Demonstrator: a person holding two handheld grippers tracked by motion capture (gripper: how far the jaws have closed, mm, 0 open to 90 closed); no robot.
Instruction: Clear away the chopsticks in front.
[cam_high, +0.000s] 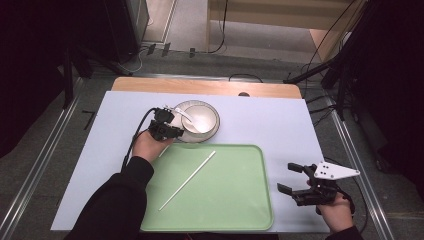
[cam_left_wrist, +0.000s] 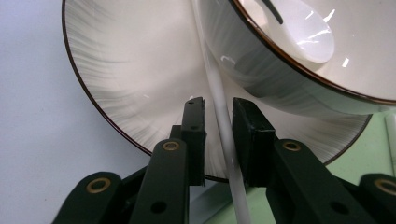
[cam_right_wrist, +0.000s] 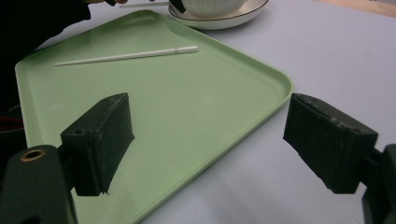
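Note:
A white bowl (cam_high: 200, 119) with a white spoon (cam_high: 186, 116) in it stands on a dark-rimmed plate (cam_high: 206, 139), just beyond the green tray (cam_high: 235, 200). My left gripper (cam_high: 176, 131) is at the plate's left edge. In the left gripper view a white chopstick (cam_left_wrist: 224, 126) runs between its jaws (cam_left_wrist: 218, 109) over the plate (cam_left_wrist: 126, 70). The stick rests against one pad, and a gap shows at the other. A second chopstick (cam_high: 187, 180) lies slantwise on the tray. My right gripper (cam_high: 287, 178) hovers open and empty off the tray's right edge (cam_right_wrist: 208, 135).
A pale blue mat (cam_high: 280, 125) covers the wooden table. Metal rails run along both sides of the table, and stands and cables sit on the floor behind it. The bowl (cam_left_wrist: 280, 79) rises close on the right of the left jaws.

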